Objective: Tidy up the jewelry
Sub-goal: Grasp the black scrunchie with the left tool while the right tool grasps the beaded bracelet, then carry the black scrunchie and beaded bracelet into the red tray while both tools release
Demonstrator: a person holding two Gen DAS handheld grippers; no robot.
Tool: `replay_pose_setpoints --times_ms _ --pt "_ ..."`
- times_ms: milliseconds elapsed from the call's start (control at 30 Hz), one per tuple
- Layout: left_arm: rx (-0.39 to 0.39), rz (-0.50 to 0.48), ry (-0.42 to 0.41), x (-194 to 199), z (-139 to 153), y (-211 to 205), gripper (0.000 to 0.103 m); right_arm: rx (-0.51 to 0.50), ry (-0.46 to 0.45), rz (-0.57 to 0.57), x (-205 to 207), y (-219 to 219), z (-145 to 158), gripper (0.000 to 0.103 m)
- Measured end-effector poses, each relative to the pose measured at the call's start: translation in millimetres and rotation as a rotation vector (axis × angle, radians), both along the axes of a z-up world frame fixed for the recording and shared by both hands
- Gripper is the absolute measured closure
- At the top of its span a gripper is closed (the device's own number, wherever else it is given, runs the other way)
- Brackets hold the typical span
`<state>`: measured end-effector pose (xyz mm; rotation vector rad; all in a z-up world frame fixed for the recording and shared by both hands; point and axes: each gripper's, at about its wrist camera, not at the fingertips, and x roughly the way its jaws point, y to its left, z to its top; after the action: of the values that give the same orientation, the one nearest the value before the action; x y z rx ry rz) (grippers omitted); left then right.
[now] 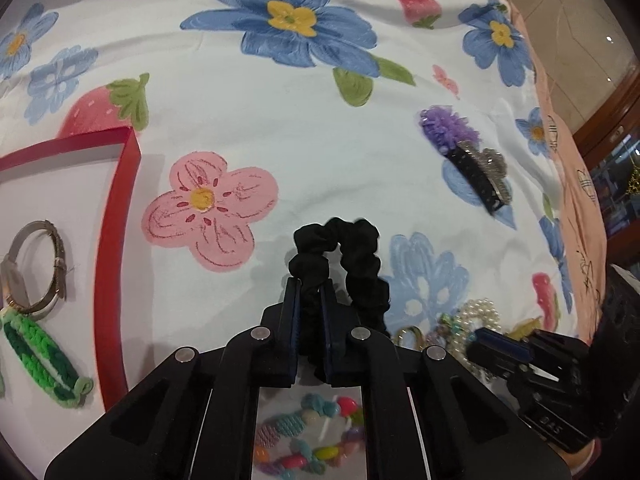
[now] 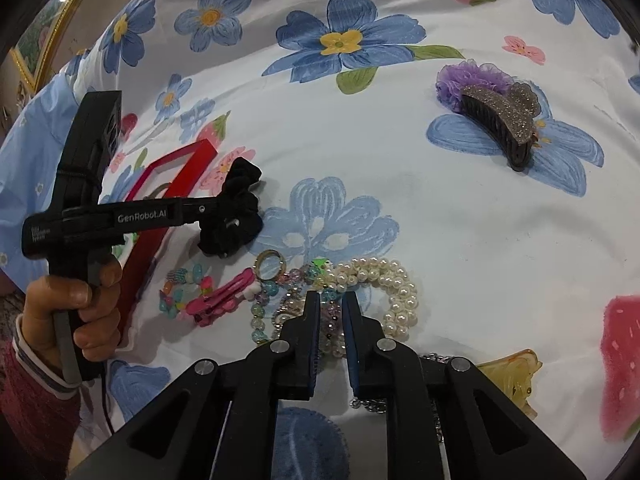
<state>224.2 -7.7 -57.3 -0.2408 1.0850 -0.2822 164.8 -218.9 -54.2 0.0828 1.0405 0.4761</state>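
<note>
- My left gripper [image 1: 310, 296] is clamped on the black scrunchie [image 1: 340, 264]; one side of the loop is pinched between the fingers, the rest stands up past the tips.
- From the right wrist view, the scrunchie [image 2: 234, 216] is lifted off the floral bedsheet [image 2: 400, 200], just beside the red box's [image 2: 176, 184] near corner.
- Red box [image 1: 116, 240] sits left of my left gripper. Inside: a watch [image 1: 32, 268] with a grey-brown strap and a green braided bracelet [image 1: 40, 360], touching each other.
- My right gripper [image 2: 331, 304] is slightly open, nothing between the fingers. It hovers over the jewelry pile, tips above a clear bead bracelet [image 2: 260, 312] and the pearl bracelet [image 2: 384, 292].
- Pile on the sheet: pink hair clip [image 2: 224, 296], colourful bead bracelet [image 2: 184, 288], gold ring [image 2: 269, 265], silver chain [image 2: 372, 404] partly hidden under the right gripper.
- Yellow claw clip [image 2: 512, 376] lies just right of the right gripper.
- Glitter claw clip [image 2: 500, 120] leans against a purple ruffle scrunchie [image 2: 460, 76], well apart from the pile, on the far right of the sheet.
- The colourful bead bracelet [image 1: 308, 440] also shows below the left gripper's frame.
</note>
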Motion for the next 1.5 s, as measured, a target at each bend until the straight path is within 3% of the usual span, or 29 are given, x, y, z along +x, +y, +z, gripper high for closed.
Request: replay_pose_setpoints --times_ms 333,700,1033,1500 --pt "-0.043 0.018 -0.054 -35.5 28.2 16.1 0.096 0.011 -0.008 0.035 -0.6 8.1 1.9 0.096" --pt "-0.087 0.095 -0.11 -87.2 55.2 52.7 0.096 0.046 -0.128 0.044 -20.4 21.2 49.3 0.096" --pt "-0.097 0.209 -0.12 -128.8 58.5 102.7 0.096 0.087 -0.175 0.108 -31.7 59.7 71.8 0.096" --pt "-0.1 0.355 -0.115 -160.5 50.3 171.6 0.096 0.152 -0.149 0.22 -33.8 125.7 71.9 0.096"
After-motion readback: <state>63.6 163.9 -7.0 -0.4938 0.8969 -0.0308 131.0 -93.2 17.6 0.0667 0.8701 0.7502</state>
